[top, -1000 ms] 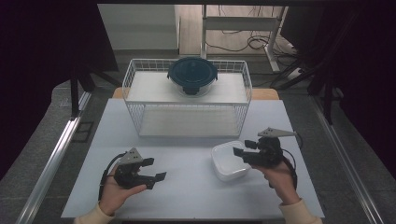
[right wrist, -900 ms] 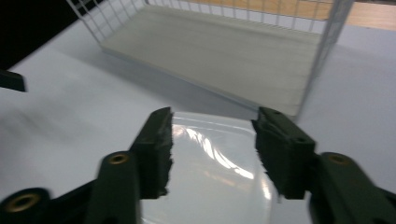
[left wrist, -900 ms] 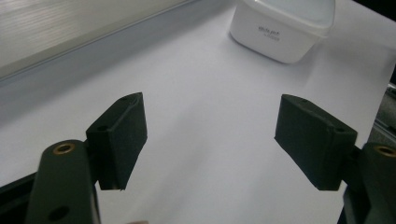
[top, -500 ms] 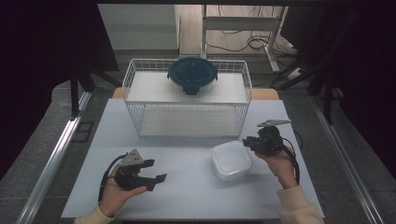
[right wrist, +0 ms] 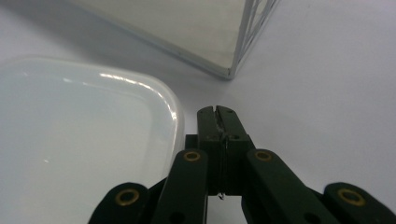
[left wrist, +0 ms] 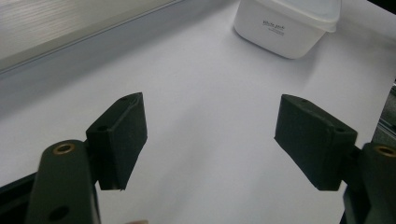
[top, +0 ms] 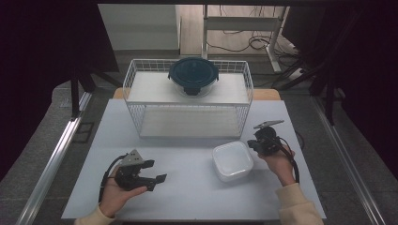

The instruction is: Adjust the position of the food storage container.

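Overhead, pale grey table [top: 187, 187]; dark room, cabled floor [top: 244, 42] beyond.

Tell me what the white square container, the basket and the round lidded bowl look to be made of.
White container: apparently plastic, glossy; its lid throws soft highlights in the right gripper view. Basket: thin white-coated wire, likely metal, in an open grid. Round bowl: clear body, glass or hard plastic, under a dark teal lid, probably plastic.
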`<action>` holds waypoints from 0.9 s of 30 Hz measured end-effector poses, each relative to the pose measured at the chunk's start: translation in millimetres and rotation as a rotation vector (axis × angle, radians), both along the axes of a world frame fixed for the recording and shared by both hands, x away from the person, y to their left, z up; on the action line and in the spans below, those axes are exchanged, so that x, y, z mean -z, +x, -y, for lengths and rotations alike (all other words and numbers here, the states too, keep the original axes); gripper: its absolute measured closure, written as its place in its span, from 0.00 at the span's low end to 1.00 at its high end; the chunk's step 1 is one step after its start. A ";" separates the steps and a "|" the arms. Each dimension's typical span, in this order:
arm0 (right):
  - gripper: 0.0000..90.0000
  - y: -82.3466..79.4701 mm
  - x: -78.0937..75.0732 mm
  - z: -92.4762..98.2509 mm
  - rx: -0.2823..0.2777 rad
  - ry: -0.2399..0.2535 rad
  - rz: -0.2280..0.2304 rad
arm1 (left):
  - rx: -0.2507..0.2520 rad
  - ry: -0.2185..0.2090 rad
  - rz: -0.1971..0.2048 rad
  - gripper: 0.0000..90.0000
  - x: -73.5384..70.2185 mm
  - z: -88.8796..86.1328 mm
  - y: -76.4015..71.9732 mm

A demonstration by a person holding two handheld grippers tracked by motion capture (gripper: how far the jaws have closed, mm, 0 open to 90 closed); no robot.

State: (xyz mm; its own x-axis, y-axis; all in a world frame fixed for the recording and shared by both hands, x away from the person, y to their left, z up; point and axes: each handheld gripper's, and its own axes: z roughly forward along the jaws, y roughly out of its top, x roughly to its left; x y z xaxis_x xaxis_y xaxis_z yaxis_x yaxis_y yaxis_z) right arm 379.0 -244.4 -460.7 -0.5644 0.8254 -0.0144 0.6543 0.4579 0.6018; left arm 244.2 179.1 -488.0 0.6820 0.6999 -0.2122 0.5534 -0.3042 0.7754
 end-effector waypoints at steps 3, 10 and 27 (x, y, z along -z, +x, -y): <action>0.99 0.8 4.6 -4.6 -0.030 -0.033 -0.013 | 0.001 0.004 0.000 0.28 0.5 0.3 0.1; 0.99 -0.6 4.8 -12.8 -0.075 -0.068 -0.004 | 0.000 0.006 -0.002 0.28 0.7 0.6 0.3; 0.99 0.4 14.0 -84.8 -0.282 -0.129 0.024 | -0.020 0.003 -0.008 0.28 2.1 -4.6 3.0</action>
